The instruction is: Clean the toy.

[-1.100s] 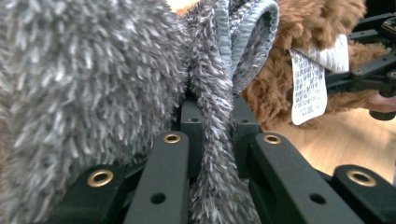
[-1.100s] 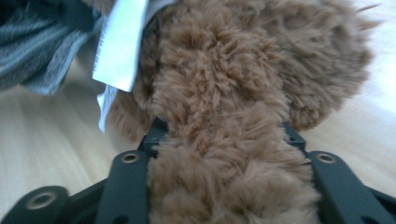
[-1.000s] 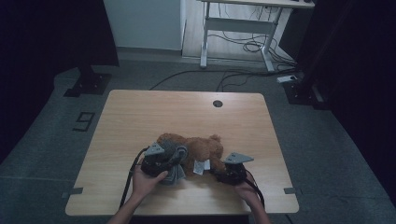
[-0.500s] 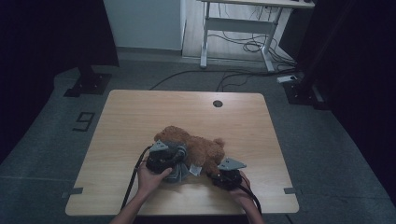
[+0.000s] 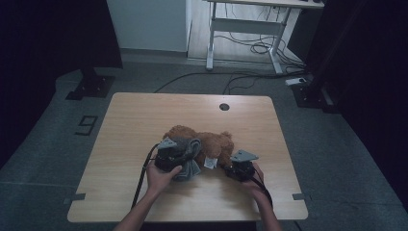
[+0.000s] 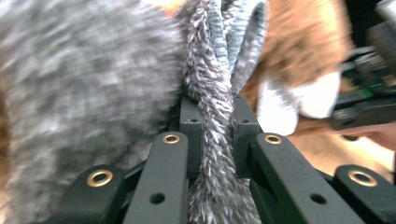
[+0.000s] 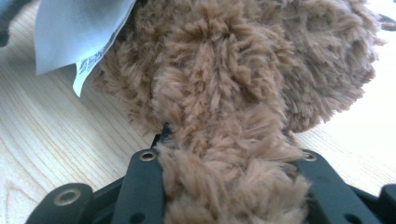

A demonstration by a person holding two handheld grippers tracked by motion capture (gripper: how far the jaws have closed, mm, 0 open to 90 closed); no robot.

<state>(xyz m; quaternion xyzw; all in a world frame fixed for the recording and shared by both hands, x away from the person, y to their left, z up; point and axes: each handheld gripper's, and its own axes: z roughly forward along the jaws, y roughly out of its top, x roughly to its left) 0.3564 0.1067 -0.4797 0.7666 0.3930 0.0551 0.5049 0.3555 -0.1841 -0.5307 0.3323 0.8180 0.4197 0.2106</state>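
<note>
Left gripper (image 5: 185, 156) pinching grey cloth (image 6: 215, 116); right gripper (image 5: 231, 166) clamping plush bear (image 5: 211, 142)

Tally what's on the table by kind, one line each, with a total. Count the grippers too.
Brown plush toy, with a white tag: 1
Grey fuzzy cloth: 1
Left gripper and right gripper, handheld: 2
Total: 4

Both claws, left (image 5: 179, 153) and right (image 5: 235, 166), are clamped (forearms converging).
</note>
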